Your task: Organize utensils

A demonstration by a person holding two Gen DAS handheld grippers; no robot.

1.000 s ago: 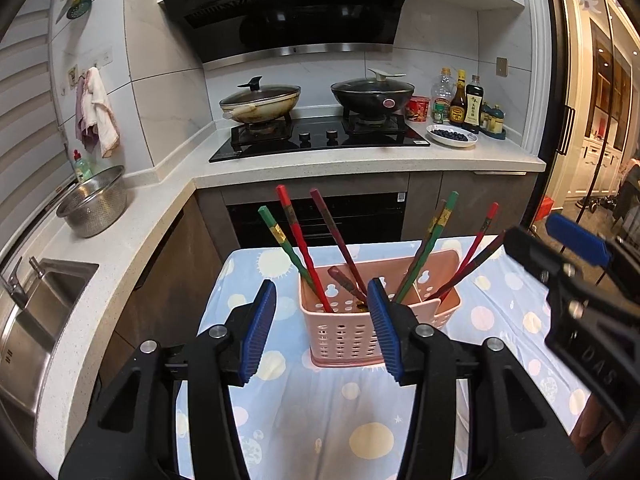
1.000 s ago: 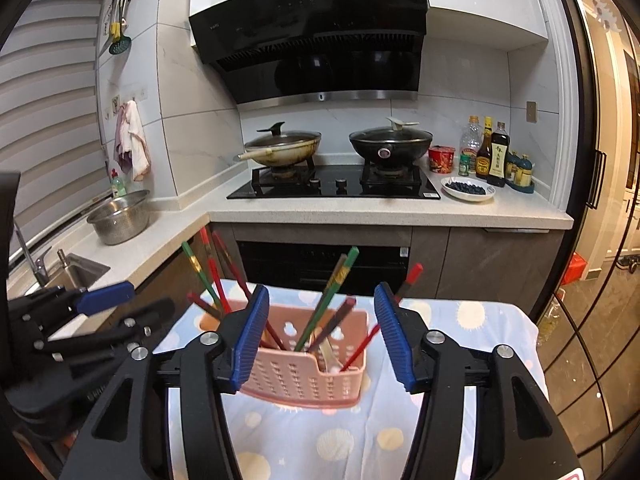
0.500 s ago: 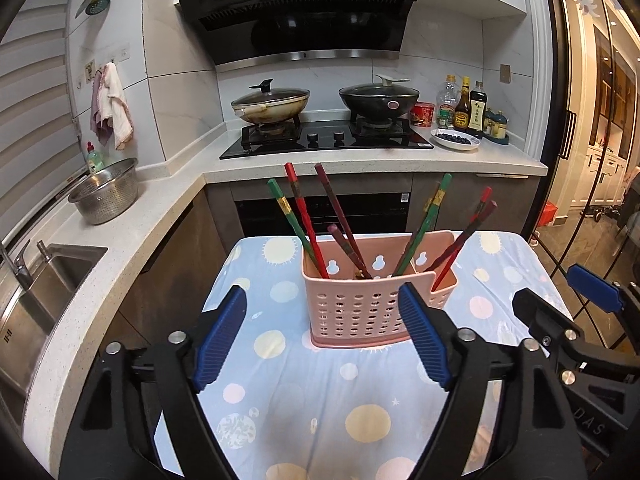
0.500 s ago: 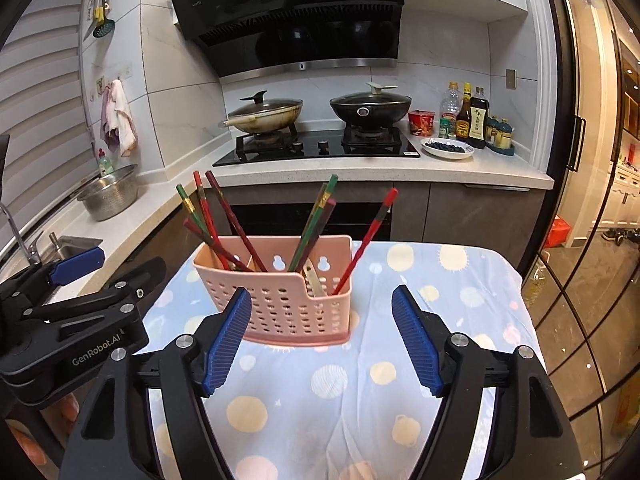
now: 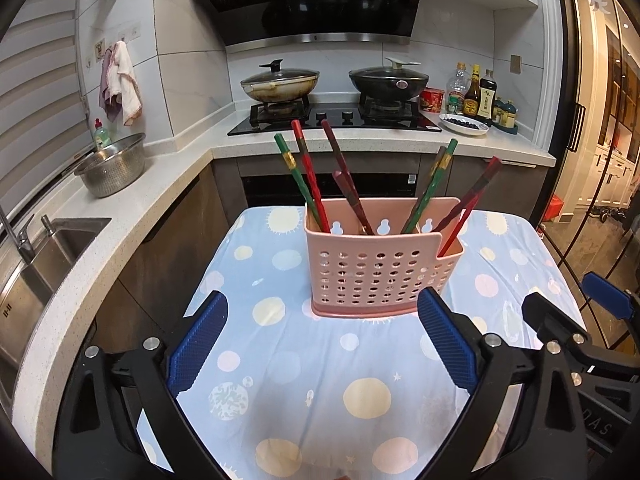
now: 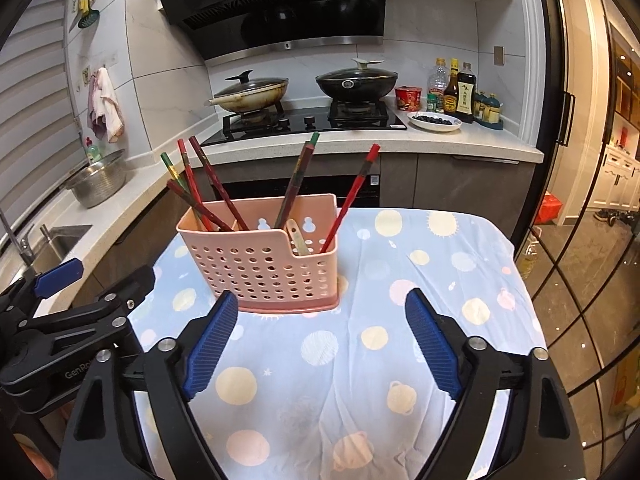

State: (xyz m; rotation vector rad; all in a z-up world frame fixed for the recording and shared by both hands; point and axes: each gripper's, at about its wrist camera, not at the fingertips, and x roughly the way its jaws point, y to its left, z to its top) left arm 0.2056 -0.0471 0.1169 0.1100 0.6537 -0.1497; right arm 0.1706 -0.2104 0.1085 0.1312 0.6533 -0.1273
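Observation:
A pink perforated utensil basket (image 5: 380,268) (image 6: 264,268) stands on a table with a blue dotted cloth (image 5: 320,400) (image 6: 400,320). Several red, green and dark chopsticks (image 5: 308,176) (image 6: 204,184) lean out of its compartments, and a pale spoon handle (image 6: 298,236) shows in the right one. My left gripper (image 5: 322,340) hovers in front of the basket, jaws opening, nothing between them. My right gripper (image 6: 320,340) hangs before the basket too, jaws opening and empty. Each gripper shows at the edge of the other's view (image 5: 592,320) (image 6: 80,296).
A counter runs behind with a hob and two lidded pans (image 5: 280,84) (image 6: 356,80), bottles (image 5: 480,96), a plate of dark berries (image 6: 434,122), a steel colander (image 5: 112,164) and a sink (image 5: 48,248) at left. Glass doors (image 6: 580,240) stand at right.
Both grippers have spread their jaws wide, pulled back from the basket and sunk toward the cloth. The basket and chopsticks have stayed put.

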